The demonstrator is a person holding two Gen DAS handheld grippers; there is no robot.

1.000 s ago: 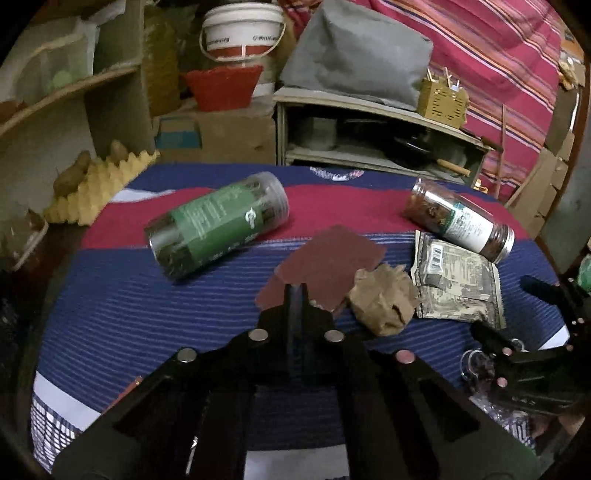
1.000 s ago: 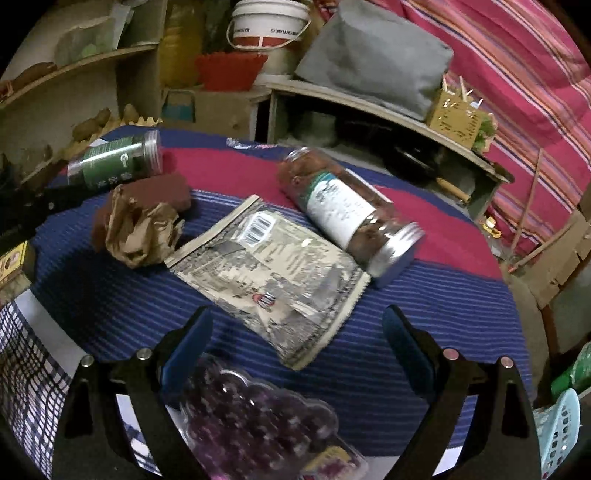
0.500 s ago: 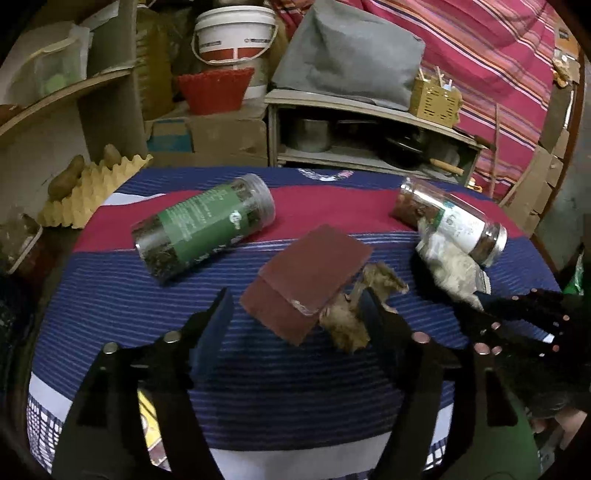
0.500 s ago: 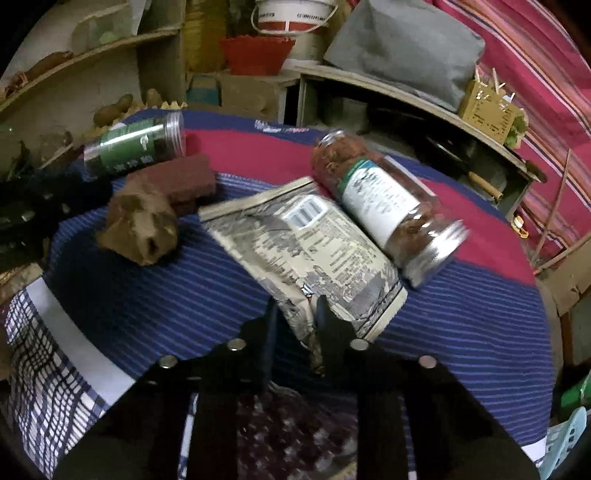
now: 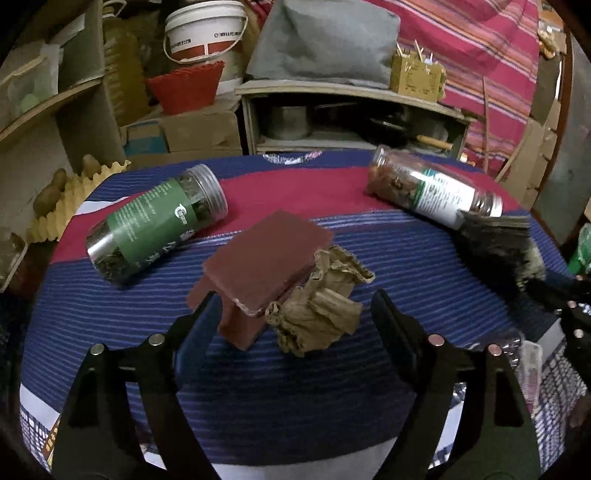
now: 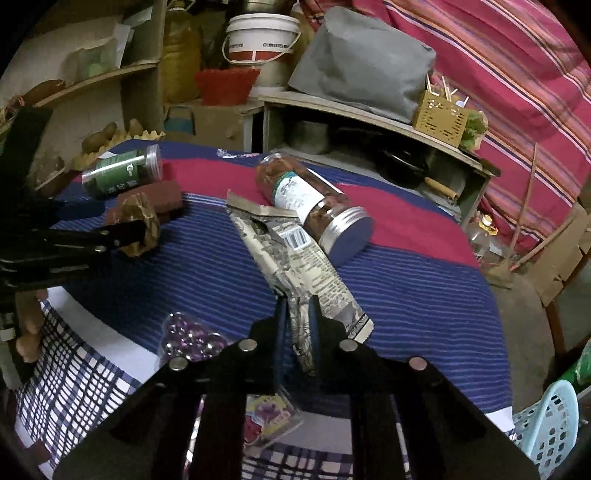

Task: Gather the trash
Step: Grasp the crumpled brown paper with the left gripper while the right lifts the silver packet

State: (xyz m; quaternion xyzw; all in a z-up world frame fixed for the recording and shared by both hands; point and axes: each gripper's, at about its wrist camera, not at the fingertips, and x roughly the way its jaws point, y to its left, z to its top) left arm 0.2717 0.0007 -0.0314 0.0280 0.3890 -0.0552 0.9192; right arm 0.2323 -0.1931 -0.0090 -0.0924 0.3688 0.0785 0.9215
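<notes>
A crumpled brown paper ball (image 5: pixel 317 299) lies on the striped cloth, touching a maroon sponge block (image 5: pixel 258 273). My left gripper (image 5: pixel 295 314) is open, its fingers on either side of the ball and sponge. In the right wrist view the ball (image 6: pixel 142 221) sits just past a left fingertip (image 6: pixel 125 230). My right gripper (image 6: pixel 297 314) is shut on an empty printed foil packet (image 6: pixel 295 254) and holds its near end lifted off the cloth. The packet's far end rests by a jar.
A green-label jar (image 5: pixel 155 221) lies at the left, a brown-filled jar (image 6: pixel 314 206) at the right. A plastic pack of purple pieces (image 6: pixel 192 339) lies near the front edge. A light blue basket (image 6: pixel 550 424) stands off the table, lower right. Shelves and a bucket (image 5: pixel 205 33) stand behind.
My left gripper opened and moved up to the paper ball. My right gripper closed on the foil packet and raised its near end, folding it.
</notes>
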